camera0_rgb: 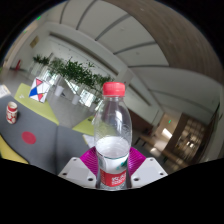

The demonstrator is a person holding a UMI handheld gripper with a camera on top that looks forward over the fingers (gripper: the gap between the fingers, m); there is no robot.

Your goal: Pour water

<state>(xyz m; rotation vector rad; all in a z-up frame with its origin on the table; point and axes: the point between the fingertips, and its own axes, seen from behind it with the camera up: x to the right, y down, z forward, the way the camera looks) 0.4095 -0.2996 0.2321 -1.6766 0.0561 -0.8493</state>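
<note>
A clear plastic water bottle (113,125) with a red cap (114,88) and a red label stands upright between my fingers, partly filled with water. My gripper (113,166) is shut on the bottle's lower body, with a magenta pad (90,160) pressing on each side. The bottle is lifted well above the tables below, and the view is tilted. No cup or other vessel shows near it.
Below and beyond the bottle lie tables with green, yellow and pink shapes (45,105). A red can (12,112) and a white box with a red and blue pattern (37,92) stand there. Green plants (75,72) line the back.
</note>
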